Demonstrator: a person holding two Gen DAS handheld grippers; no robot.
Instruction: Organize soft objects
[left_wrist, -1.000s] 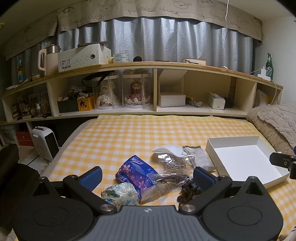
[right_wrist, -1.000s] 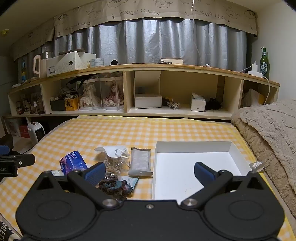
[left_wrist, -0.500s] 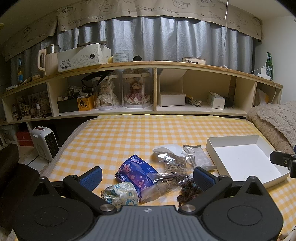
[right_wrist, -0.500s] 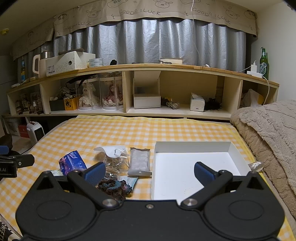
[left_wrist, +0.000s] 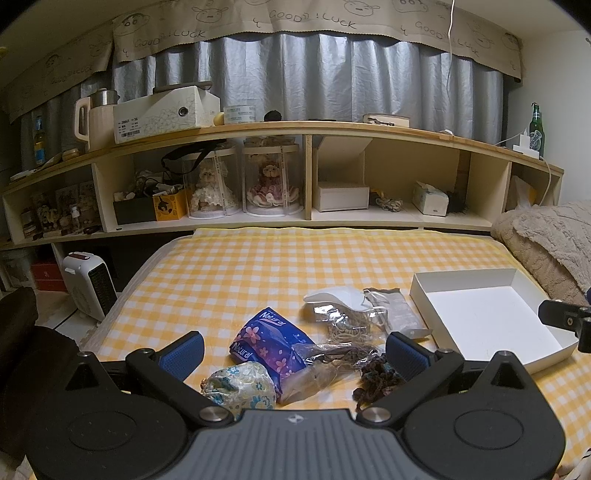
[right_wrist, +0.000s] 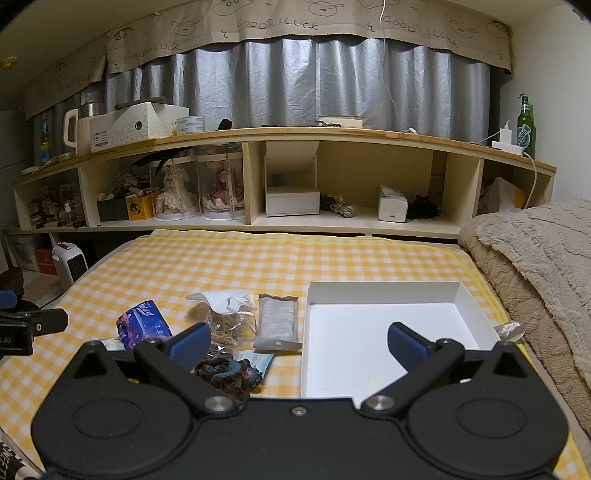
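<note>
Soft goods lie bunched on a yellow-checked bedspread, close to its near edge, as two handheld grippers hover above them. The left gripper has its blue-padded fingers spread wide and holds nothing; between them sit a blue "Natural" tissue pack, a floral fabric bundle and a clear bag of dark cord, with a dark crocheted scrunchie just inside the right-hand pad. Behind these lie a white face mask, a bag of tan rubber bands and a grey sachet, whose edge comes close to the white tray. The right gripper, fingers likewise wide apart and empty, straddles the tray's left wall, one pad over the scrunchie, the other over the tray's bare floor. The tray sits to the right of the pile, well apart from the tissue pack, with a beige blanket along its far side. Beyond the pile, the spread runs open and uncluttered to the wooden shelf unit at the bed's far edge.
</note>
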